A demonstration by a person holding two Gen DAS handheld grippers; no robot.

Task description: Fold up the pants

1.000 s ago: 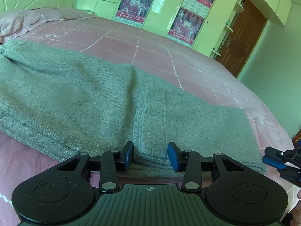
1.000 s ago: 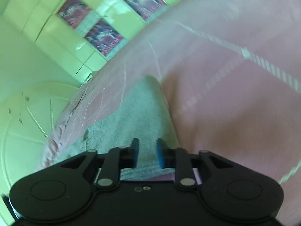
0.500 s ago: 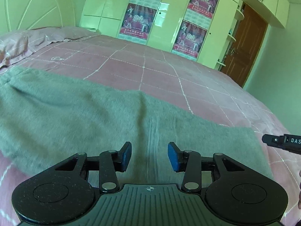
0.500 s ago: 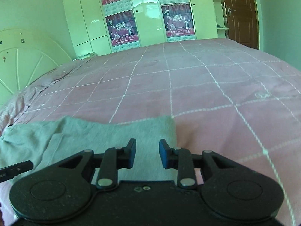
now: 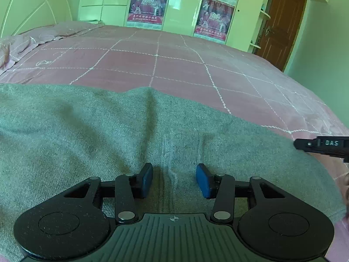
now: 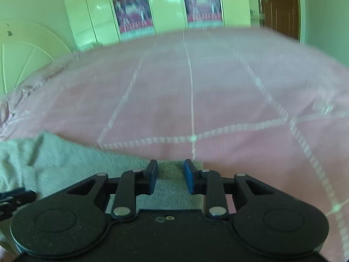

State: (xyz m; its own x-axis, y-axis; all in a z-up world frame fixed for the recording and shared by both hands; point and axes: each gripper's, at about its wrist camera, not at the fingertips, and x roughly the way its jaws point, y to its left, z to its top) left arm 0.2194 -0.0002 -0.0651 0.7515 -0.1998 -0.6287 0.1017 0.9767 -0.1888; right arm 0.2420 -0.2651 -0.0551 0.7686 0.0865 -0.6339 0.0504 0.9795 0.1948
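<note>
Black tongs (image 5: 174, 180) — blue pads (image 5: 146, 180), silver screws (right one lettered "DAS").

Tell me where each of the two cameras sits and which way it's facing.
Left wrist: on the left gripper, facing across the grey pants and pink bed toward the wardrobe; its open fingers show.
Right wrist: on the right gripper, over the pants' end, facing likewise; its fingers show.
Shared: pants, bed, wardrobe posters.
</note>
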